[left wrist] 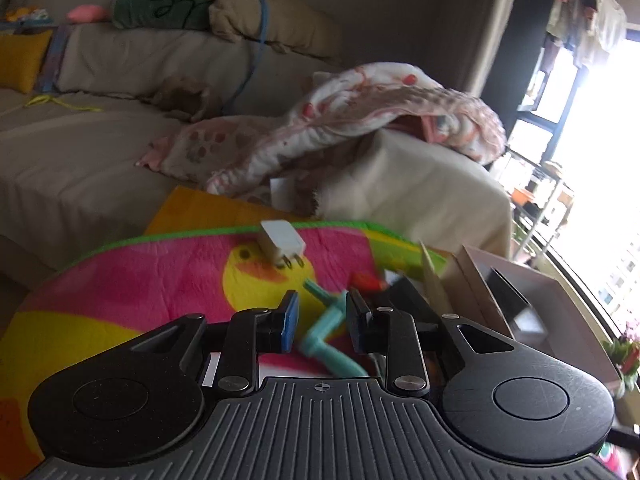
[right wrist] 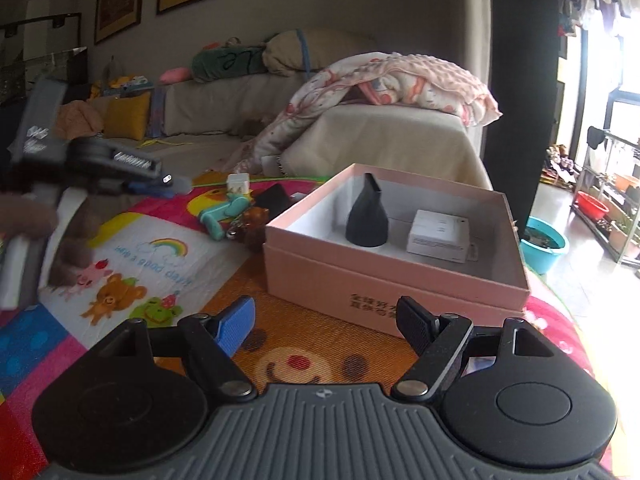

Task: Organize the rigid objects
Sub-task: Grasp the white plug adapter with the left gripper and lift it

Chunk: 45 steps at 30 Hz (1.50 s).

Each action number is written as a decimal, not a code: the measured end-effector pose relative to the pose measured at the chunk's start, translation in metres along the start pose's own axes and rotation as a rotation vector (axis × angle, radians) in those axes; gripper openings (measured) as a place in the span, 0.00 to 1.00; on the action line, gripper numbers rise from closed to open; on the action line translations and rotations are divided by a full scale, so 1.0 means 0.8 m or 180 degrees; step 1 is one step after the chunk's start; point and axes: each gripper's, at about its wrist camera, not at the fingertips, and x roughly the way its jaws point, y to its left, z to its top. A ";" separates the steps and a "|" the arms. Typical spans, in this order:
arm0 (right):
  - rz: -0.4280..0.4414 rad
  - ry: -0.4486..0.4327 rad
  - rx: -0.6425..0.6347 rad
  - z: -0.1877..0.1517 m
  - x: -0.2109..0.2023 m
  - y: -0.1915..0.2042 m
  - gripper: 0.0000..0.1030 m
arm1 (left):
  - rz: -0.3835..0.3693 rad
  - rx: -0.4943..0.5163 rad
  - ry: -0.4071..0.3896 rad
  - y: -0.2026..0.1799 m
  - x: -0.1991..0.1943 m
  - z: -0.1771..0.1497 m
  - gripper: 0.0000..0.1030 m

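On the colourful play mat (right wrist: 160, 248) lie a white charger plug (left wrist: 282, 242) (right wrist: 238, 184), a teal plastic tool (left wrist: 328, 332) (right wrist: 224, 212), a brown bear keychain (right wrist: 254, 220) and a flat black item (right wrist: 274, 198). My left gripper (left wrist: 322, 320) (right wrist: 172, 182) hovers just over the teal tool, shut, gripping nothing. A pink open box (right wrist: 360, 280) (left wrist: 520, 292) holds a black nozzle (right wrist: 367, 216) and a small white box (right wrist: 438, 236). My right gripper (right wrist: 326, 324) is open and empty, close before the box's front wall.
A beige sofa (right wrist: 380, 140) with a pink patterned blanket (right wrist: 400, 80) stands behind the mat. A blue basin (right wrist: 544, 242) and a shelf rack (right wrist: 612, 208) are on the floor at right. A hand (right wrist: 24, 220) holds the left gripper.
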 end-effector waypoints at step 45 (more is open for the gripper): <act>0.0244 0.0207 -0.0097 0.076 0.029 0.018 0.76 | -0.0616 0.0552 0.0462 -0.008 -0.035 -0.087 0.36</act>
